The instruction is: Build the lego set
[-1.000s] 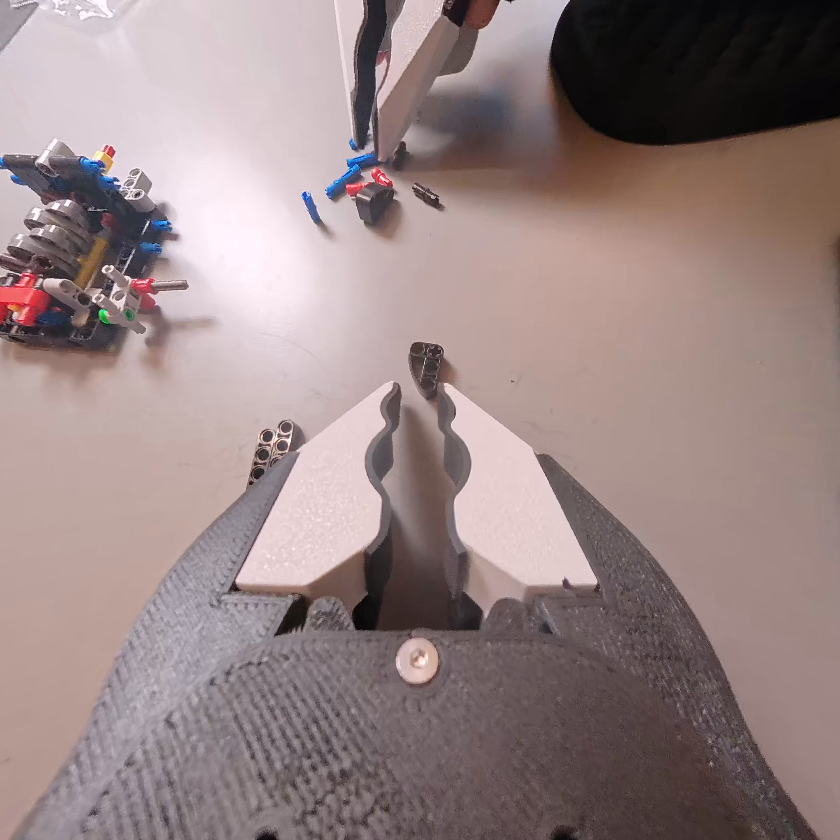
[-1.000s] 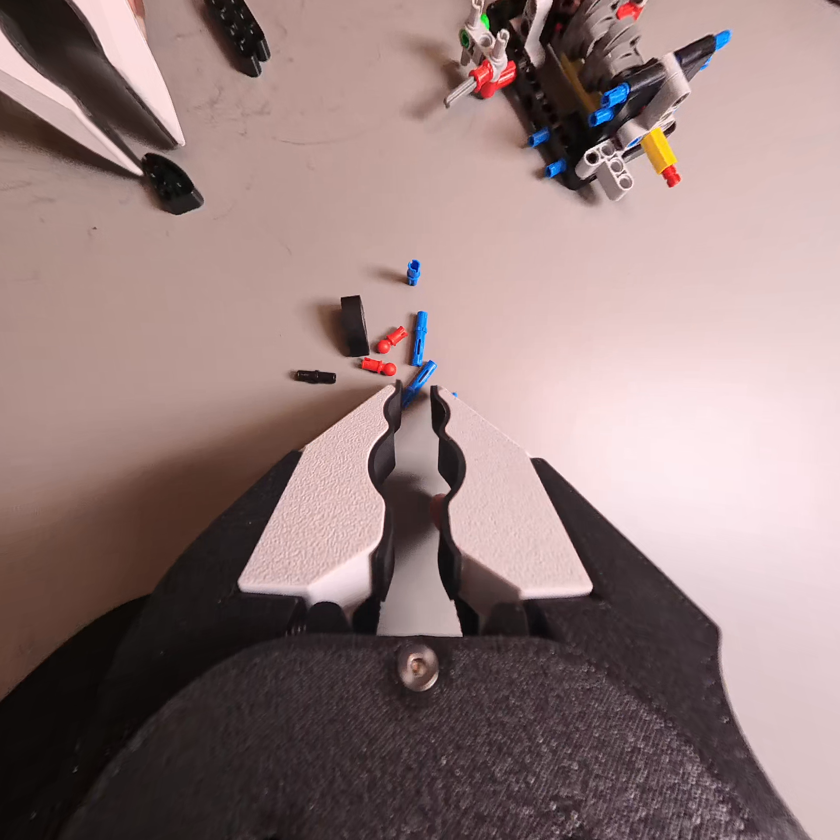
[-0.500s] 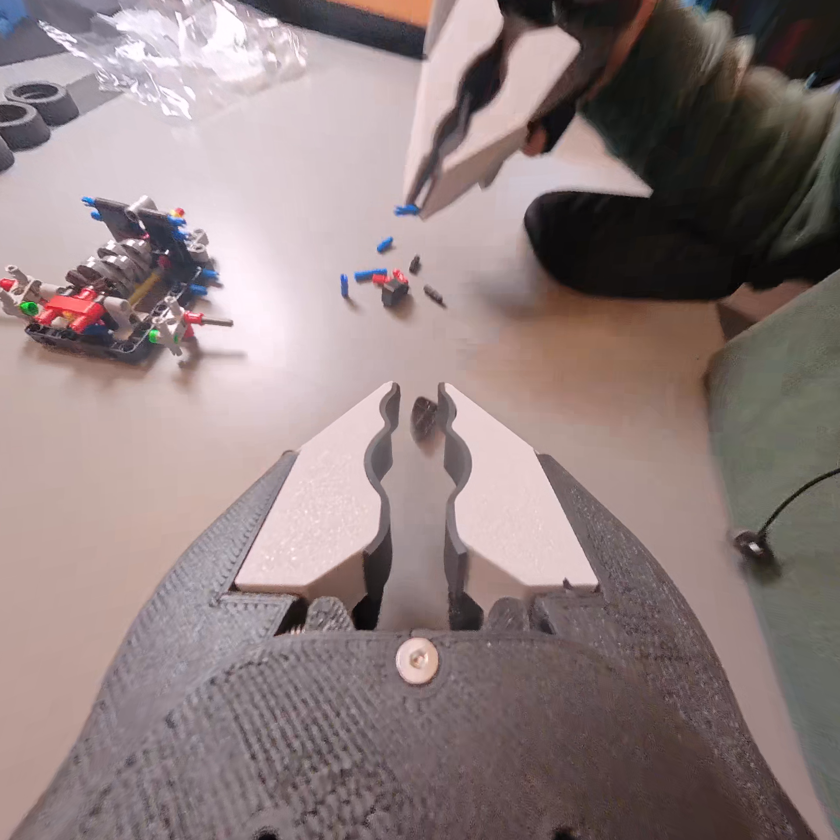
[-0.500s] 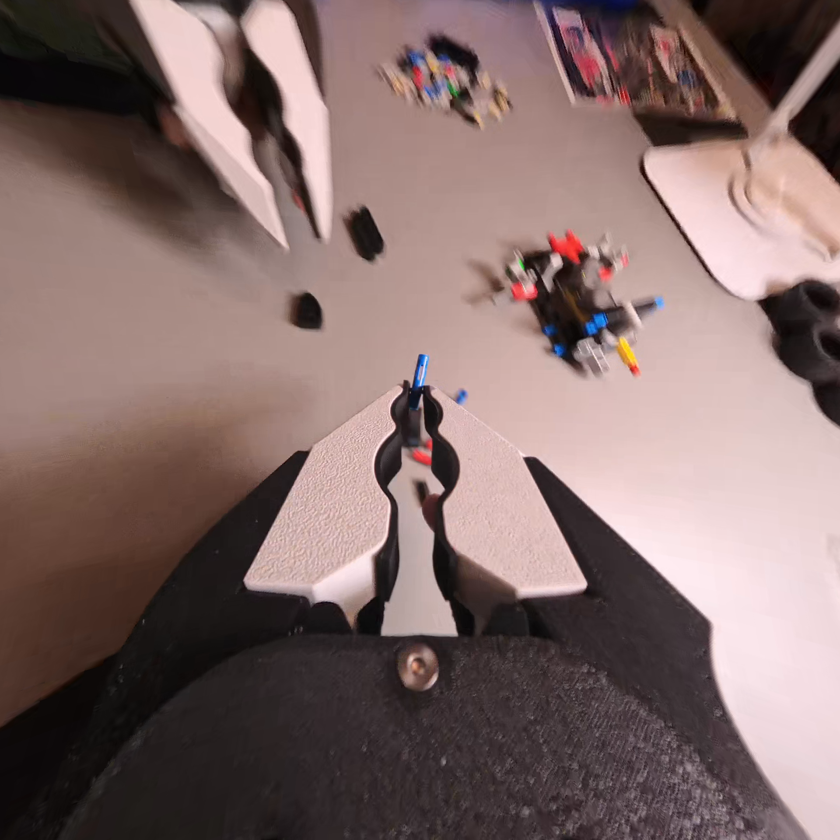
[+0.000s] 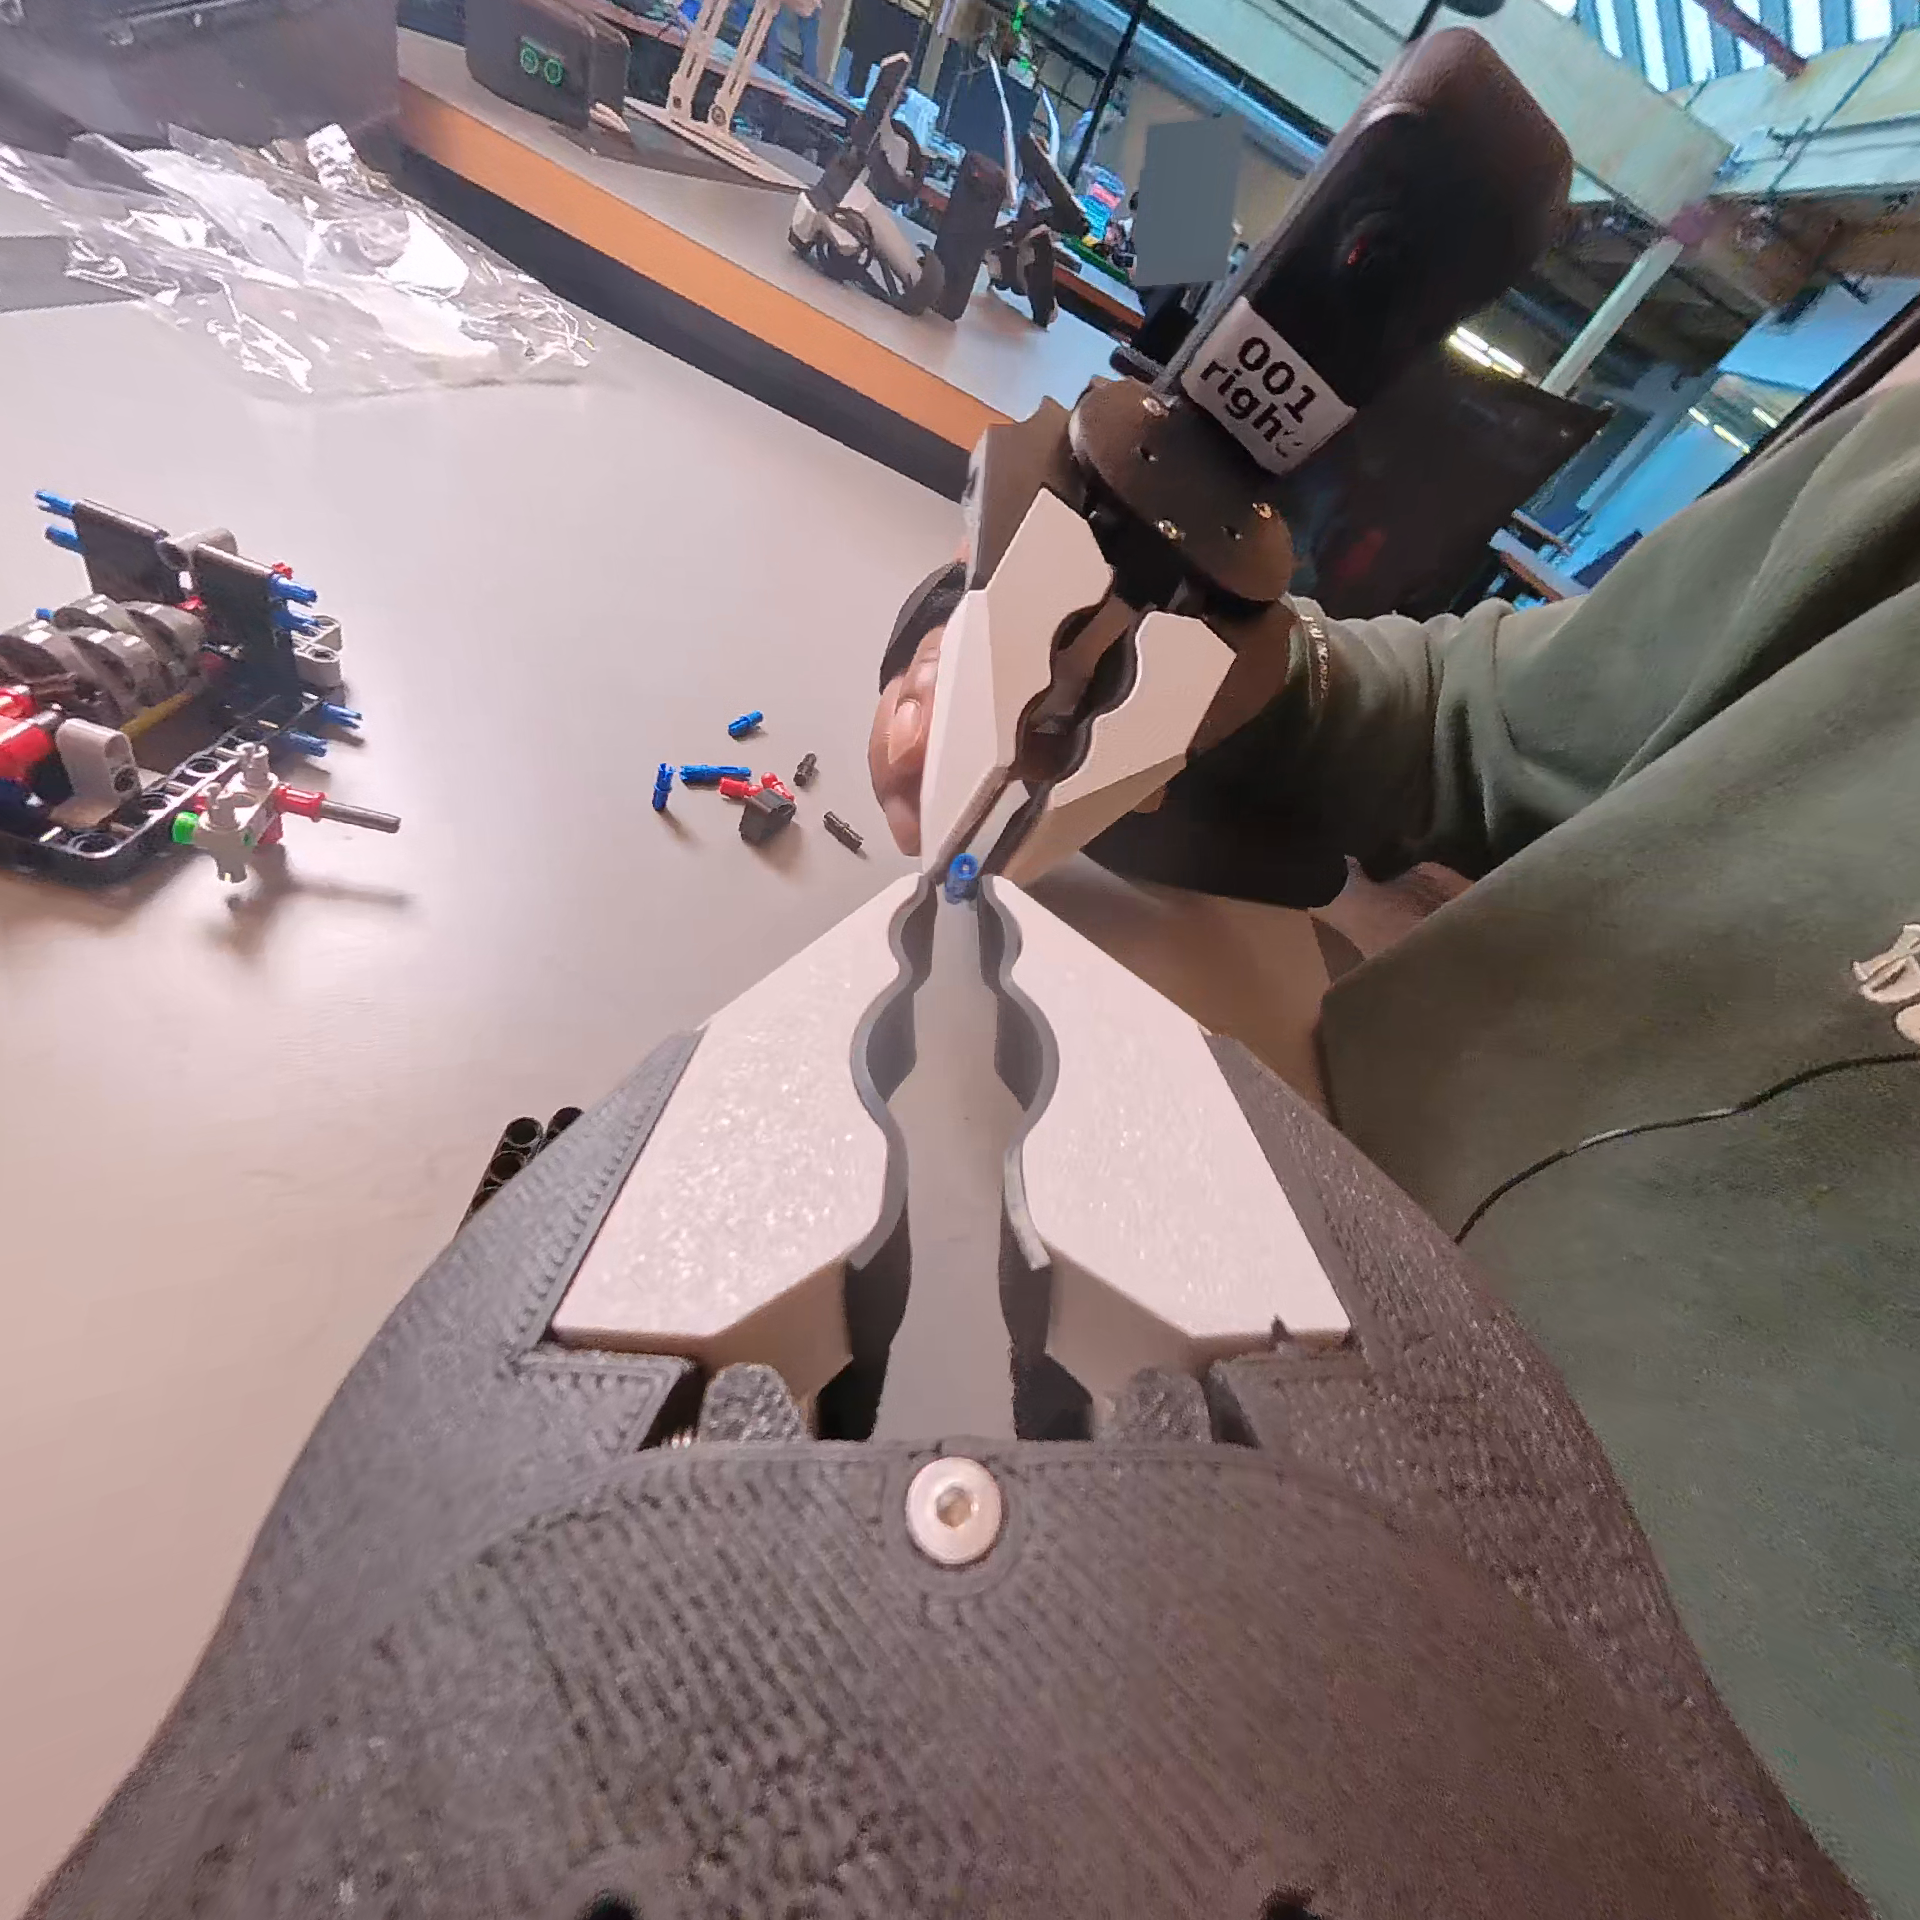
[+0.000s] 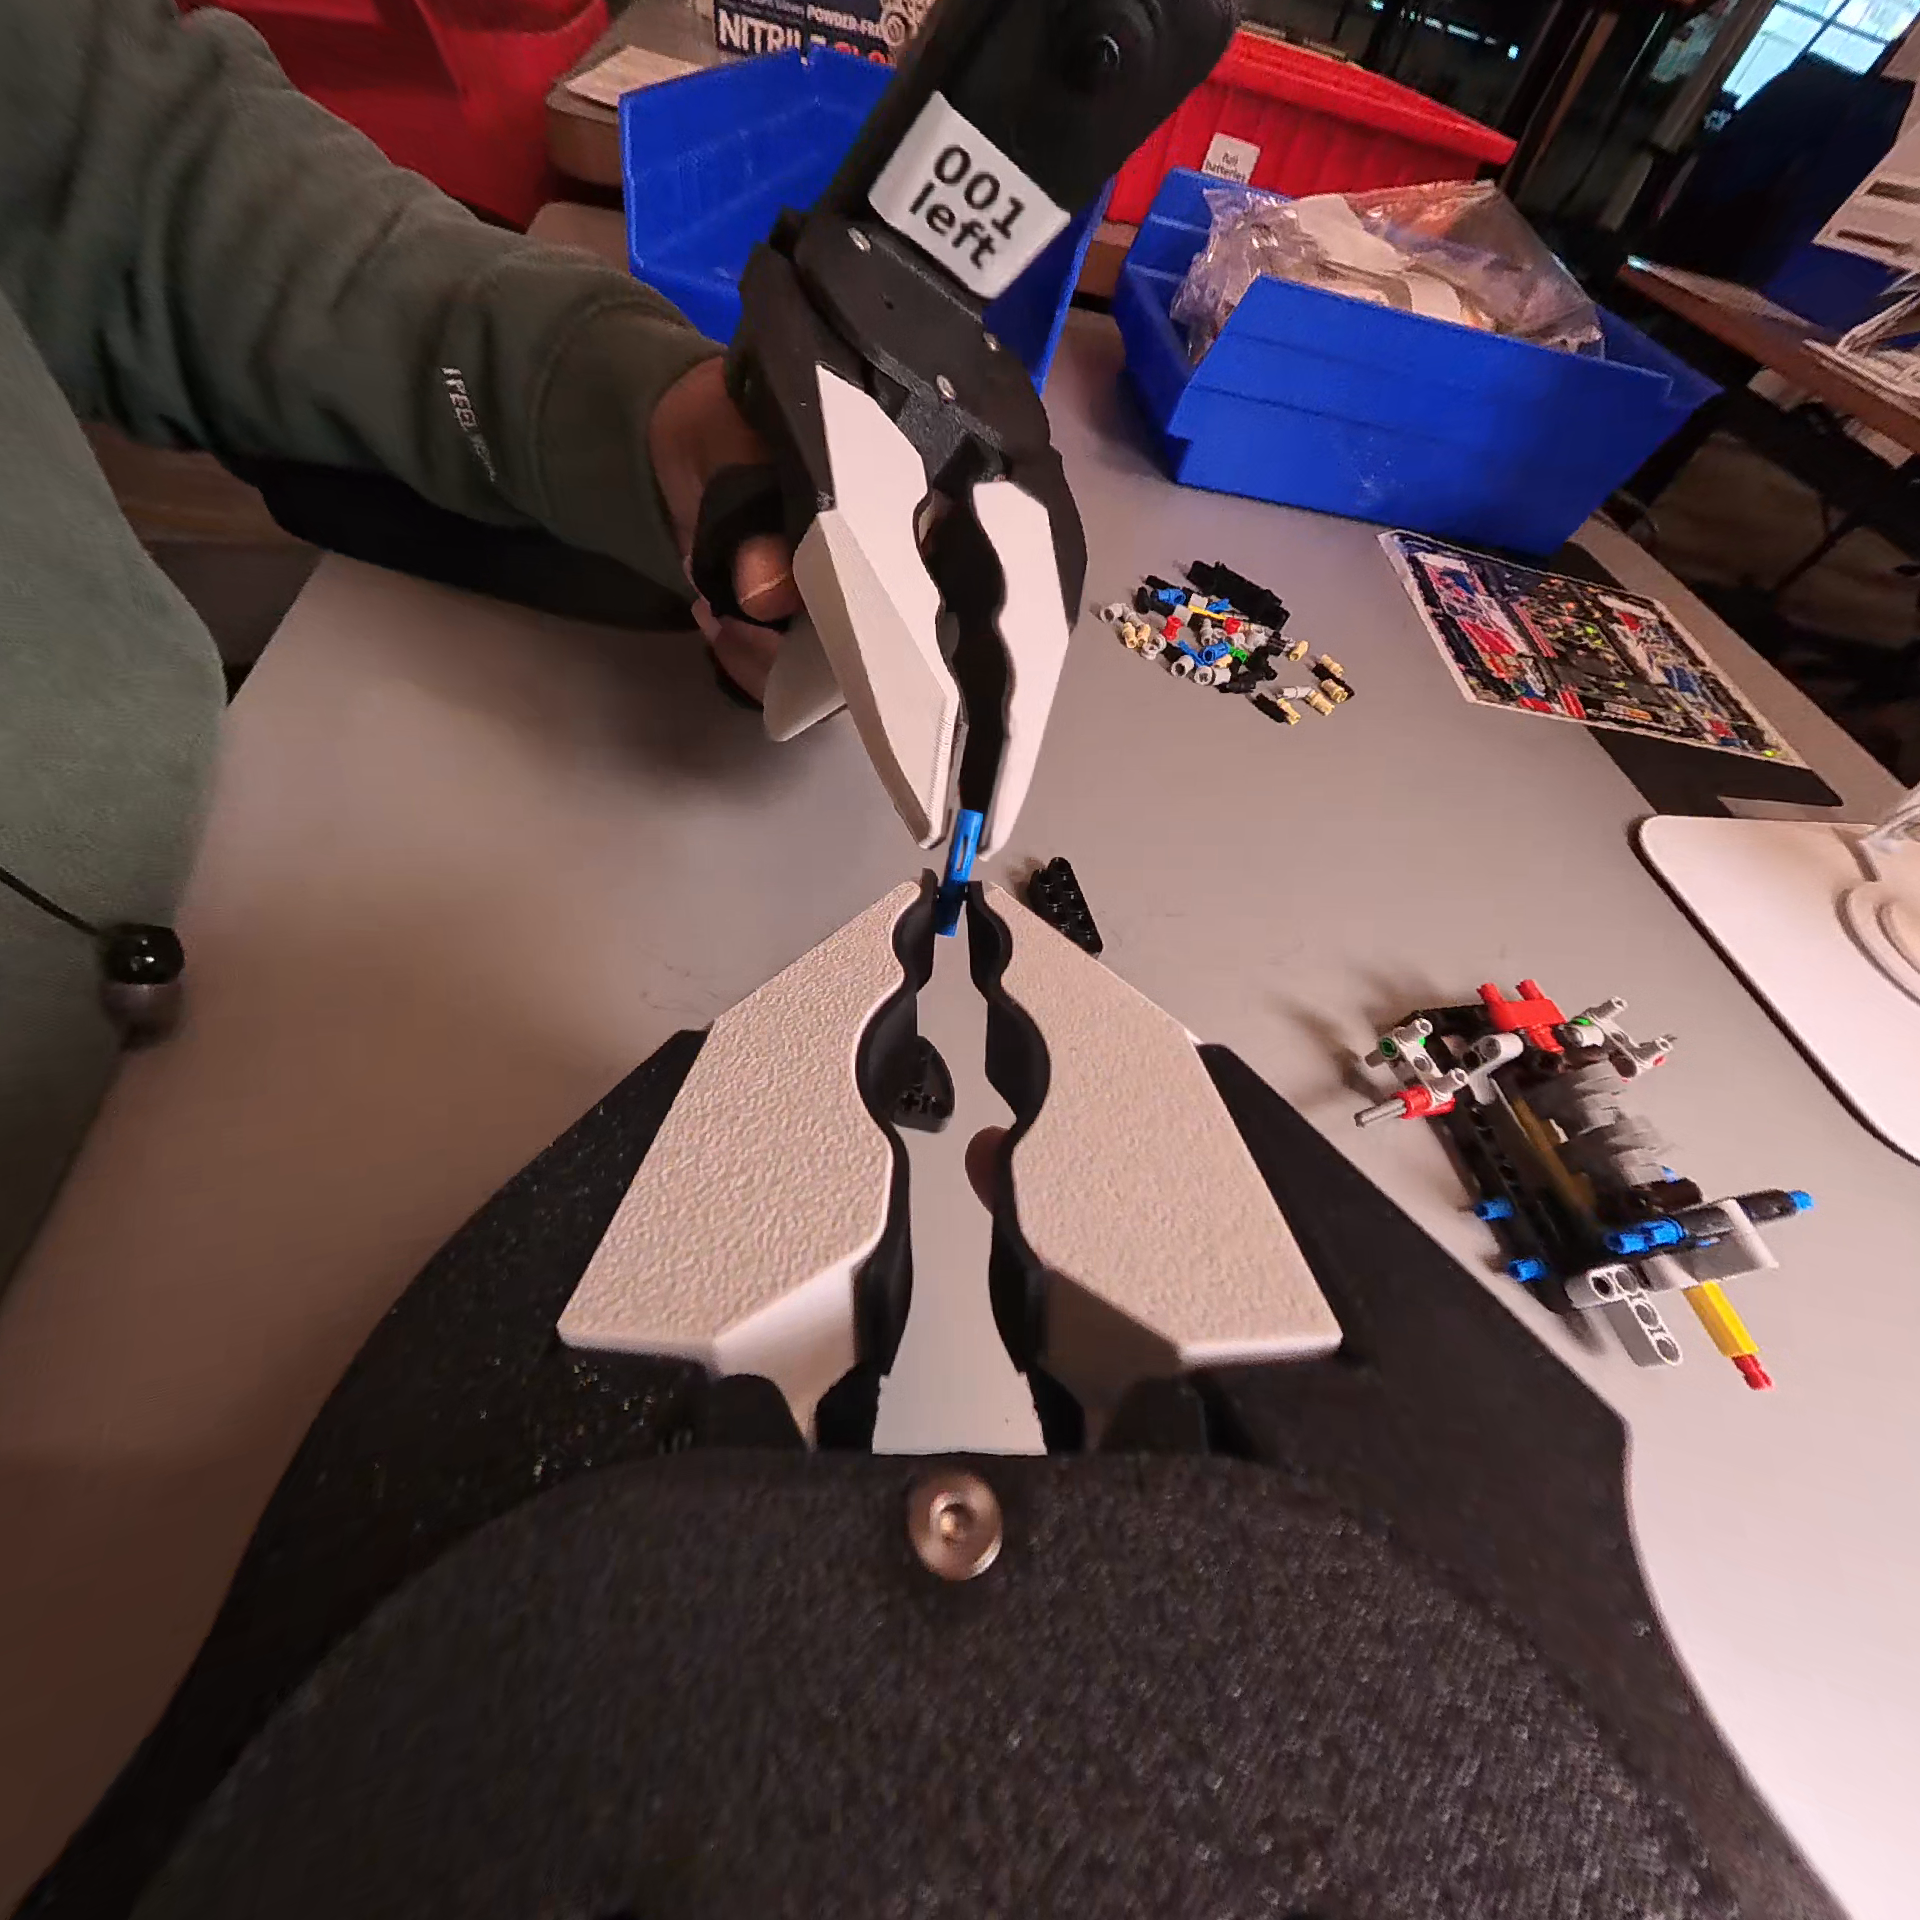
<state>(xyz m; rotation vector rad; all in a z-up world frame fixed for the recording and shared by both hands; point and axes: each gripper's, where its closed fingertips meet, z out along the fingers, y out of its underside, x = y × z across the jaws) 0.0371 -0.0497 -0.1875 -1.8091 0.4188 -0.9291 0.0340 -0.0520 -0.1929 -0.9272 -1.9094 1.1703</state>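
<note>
Right gripper [image 6: 948, 902] pinched the blue pin [image 6: 958, 868] at its tips, raised above the table [image 6: 520, 831]; left gripper [image 6: 961, 831] tips closed on the pin's other end.

Two grippers meeting tip to tip over a small blue plastic pin [image 6: 958, 871]

The right gripper [image 6: 948, 902] is pinching the pin's lower end while the left gripper [image 6: 964, 831], coming down from above, is closing on its upper end. The half-built black, grey and red lego chassis [image 6: 1558, 1153] is lying on the pale grey table [image 6: 520, 831] to the right.
</note>
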